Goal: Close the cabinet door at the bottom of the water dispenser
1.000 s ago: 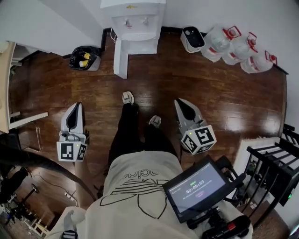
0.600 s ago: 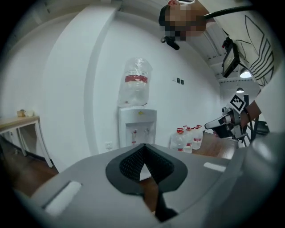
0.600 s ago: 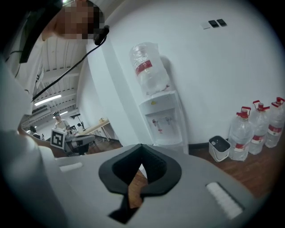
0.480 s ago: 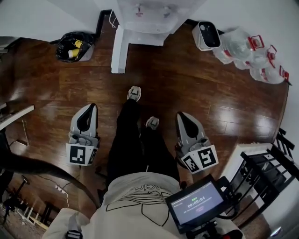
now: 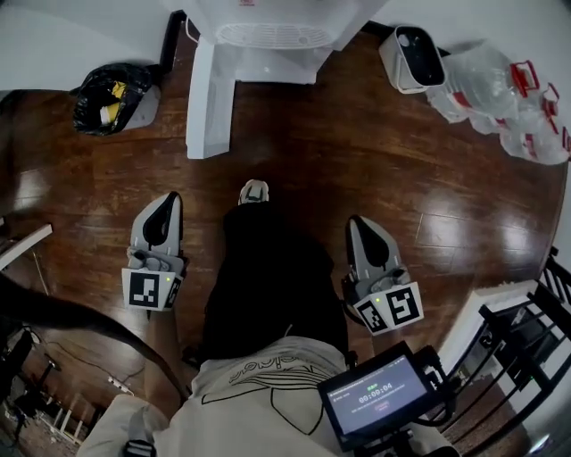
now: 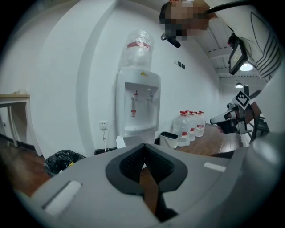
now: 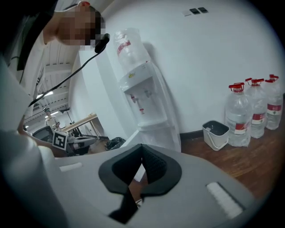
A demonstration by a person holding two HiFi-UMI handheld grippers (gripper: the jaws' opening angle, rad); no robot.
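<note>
One water dispenser (image 5: 277,13), one cabinet door (image 5: 210,98), three spare water bottles (image 5: 482,71), one white bin (image 5: 391,55), one black rubbish bag (image 5: 98,103), and two grippers: left gripper (image 5: 168,198) and right gripper (image 5: 358,220).

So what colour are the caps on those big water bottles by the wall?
Red caps, on clear bottles; the right gripper view shows them best.

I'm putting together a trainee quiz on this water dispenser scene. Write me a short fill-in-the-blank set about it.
The white cabinet door at the bottom of the white water dispenser stands ____.
The left gripper and the right gripper both have their jaws ____, with nothing between them.
The clear plastic water bottles by the wall have ____ caps.
Missing words: open; shut; red.
</note>
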